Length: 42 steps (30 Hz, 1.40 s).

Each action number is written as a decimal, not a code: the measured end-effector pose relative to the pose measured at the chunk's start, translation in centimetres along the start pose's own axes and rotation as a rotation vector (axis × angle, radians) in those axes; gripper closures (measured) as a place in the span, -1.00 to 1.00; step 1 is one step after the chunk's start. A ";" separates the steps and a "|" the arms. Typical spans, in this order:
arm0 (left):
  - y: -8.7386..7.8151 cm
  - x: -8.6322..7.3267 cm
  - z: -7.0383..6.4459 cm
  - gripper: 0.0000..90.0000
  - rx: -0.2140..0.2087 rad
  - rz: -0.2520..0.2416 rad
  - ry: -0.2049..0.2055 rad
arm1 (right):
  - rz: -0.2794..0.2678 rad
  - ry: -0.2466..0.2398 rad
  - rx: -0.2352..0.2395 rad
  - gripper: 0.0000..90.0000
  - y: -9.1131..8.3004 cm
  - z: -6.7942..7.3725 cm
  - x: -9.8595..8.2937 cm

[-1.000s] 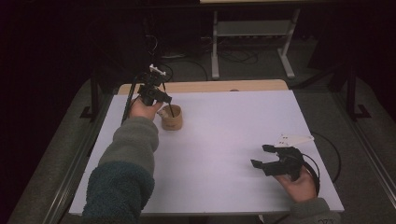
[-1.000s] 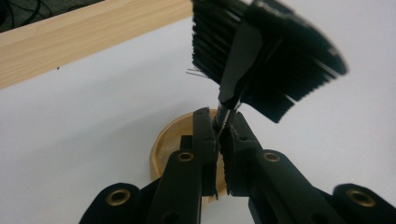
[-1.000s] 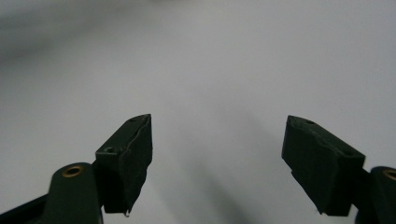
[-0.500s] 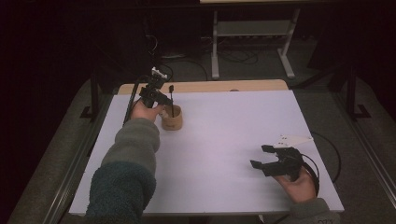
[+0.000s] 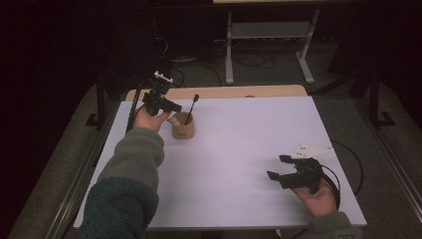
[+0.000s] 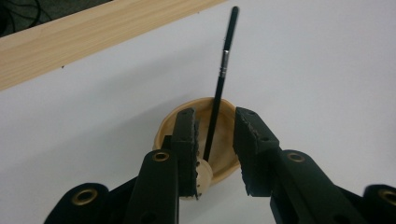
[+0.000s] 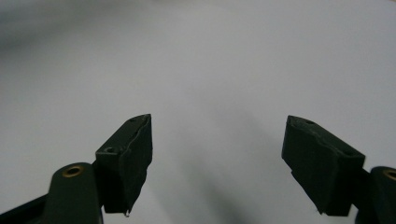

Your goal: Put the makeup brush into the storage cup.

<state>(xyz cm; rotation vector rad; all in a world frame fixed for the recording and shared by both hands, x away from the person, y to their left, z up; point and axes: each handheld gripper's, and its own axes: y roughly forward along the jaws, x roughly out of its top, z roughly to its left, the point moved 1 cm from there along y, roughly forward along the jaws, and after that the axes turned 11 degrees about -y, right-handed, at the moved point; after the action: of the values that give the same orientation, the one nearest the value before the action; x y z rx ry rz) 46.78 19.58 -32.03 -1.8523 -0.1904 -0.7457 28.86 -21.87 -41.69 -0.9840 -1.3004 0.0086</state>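
A small tan cup (image 5: 183, 130) stands on the white table (image 5: 239, 144) at the far left. A thin black brush (image 5: 191, 107) stands in the cup, leaning right. My left gripper (image 5: 175, 111) hovers just left of and above the cup, open. In the left gripper view its jaws (image 6: 215, 116) frame the cup (image 6: 163, 133) and the brush (image 6: 224, 65) without touching the brush. A small pale round piece (image 6: 201, 173) sits by the left jaw. My right gripper (image 5: 275, 167) is held low over the table's front right, open wide and with nothing in it (image 7: 217, 126).
A light wooden strip (image 5: 224, 92) runs along the table's far edge. Beyond it, on the dark floor, stand a grey metal frame (image 5: 268, 35) and loose cables. A cable trails off the table's right edge near my right hand.
My left gripper has drawn back up and to the left from the cup, and the brush stands in the cup by itself. The right gripper has stayed put.
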 end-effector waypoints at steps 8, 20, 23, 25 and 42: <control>-1.3 -0.8 -0.3 0.41 -0.008 -0.028 0.046 | -0.005 0.006 -0.020 -0.48 -0.1 -0.2 -0.3; -2.7 -3.1 -0.1 0.29 -0.050 -0.080 0.060 | 0.010 0.043 -0.041 -0.48 0.2 -0.4 -0.8; -3.0 -3.7 -0.1 0.27 -0.059 -0.088 0.068 | 0.015 0.034 -0.045 -0.48 0.3 -0.4 -0.8; -3.2 -3.9 -0.3 0.26 -0.056 -0.086 0.076 | 0.017 0.036 -0.049 -0.48 0.3 -0.3 -0.7; -4.5 -6.3 -0.7 0.11 -0.081 -0.117 0.120 | -0.013 0.049 -0.084 -0.50 -0.4 -0.7 -1.0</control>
<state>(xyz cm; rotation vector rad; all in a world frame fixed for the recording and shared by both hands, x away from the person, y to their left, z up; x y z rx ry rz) 39.44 22.14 -31.99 -1.8782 -0.1951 -0.9547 28.86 -23.04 -42.22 -1.0412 -1.2704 -0.0799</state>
